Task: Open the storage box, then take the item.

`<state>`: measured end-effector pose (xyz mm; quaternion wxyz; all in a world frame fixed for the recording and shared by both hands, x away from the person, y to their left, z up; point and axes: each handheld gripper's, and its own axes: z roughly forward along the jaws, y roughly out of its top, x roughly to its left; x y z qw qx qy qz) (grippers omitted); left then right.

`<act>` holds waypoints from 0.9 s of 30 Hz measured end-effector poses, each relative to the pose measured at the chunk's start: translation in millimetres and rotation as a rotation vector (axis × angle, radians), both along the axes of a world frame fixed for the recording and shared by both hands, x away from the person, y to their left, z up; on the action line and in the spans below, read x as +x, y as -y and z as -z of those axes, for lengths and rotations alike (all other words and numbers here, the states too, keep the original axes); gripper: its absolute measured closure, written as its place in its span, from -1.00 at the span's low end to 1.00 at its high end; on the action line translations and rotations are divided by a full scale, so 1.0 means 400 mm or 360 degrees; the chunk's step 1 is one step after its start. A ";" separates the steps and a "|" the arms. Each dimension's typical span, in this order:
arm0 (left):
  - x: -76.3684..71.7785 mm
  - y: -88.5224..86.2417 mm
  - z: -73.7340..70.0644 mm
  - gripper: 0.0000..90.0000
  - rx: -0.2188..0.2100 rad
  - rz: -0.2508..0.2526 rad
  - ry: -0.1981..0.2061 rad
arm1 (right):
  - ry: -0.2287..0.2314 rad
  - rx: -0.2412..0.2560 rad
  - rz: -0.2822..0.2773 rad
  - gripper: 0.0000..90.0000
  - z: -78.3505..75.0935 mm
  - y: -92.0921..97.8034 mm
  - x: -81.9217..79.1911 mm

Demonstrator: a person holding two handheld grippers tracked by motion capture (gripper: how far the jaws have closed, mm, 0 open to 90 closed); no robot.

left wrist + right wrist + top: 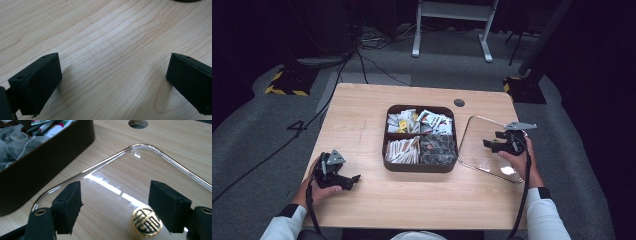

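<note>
so the box (pixel 420 168) with 4 compartments sits mid desk (pixel 362 120), the lid (pixel 477 145) lies flat just right of it, right tool (pixel 499 145) over the lid, left tool (pixel 343 180) well left of the box

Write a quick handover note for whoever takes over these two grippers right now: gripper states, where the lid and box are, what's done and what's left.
Right gripper: open, jaws either side of the gold knob of the clear lid, not closed on it.
Left gripper: open, low over bare table, holding nothing.
Clear lid lies flat on the table, right of the brown box.
The brown box is uncovered, with sachets in its compartments.
Done: lid is off.
Left: probably grip the knob and set the lid onto the box.
</note>
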<state>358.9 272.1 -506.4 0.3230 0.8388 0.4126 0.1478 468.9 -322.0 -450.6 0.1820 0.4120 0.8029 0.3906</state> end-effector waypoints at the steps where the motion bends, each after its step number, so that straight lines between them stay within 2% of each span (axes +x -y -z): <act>1: 0.000 0.000 0.000 -0.99 0.0001 -0.0001 -0.0002 | 0.0010 -0.0005 -0.0012 -0.37 -0.005 -0.006 -0.001; 9: 0.000 0.000 0.000 -0.99 0.0000 0.0001 0.0000 | 0.0054 0.0003 -0.0084 -0.35 -0.036 -0.048 -0.008; 14: 0.000 0.000 0.000 -0.99 0.0000 -0.0001 -0.0003 | 0.0079 -0.0017 -0.0131 -0.35 -0.057 -0.080 -0.009; 20: 0.000 0.000 0.000 -0.99 0.0000 0.0001 0.0000 | 0.0140 -0.0039 -0.0197 -0.35 -0.104 -0.134 -0.002; 23: -0.001 0.000 0.000 -0.99 0.0001 -0.0002 -0.0002 | 0.0136 -0.0029 -0.0226 -0.35 -0.113 -0.155 0.006; 25: 0.000 0.000 0.000 -0.99 0.0000 0.0001 -0.0001 | 0.0126 -0.0069 -0.0281 -0.36 -0.117 -0.199 0.023; 27: 0.000 0.000 0.000 -0.99 0.0000 0.0002 0.0000 | 0.0118 -0.0073 -0.0294 -0.36 -0.117 -0.210 0.028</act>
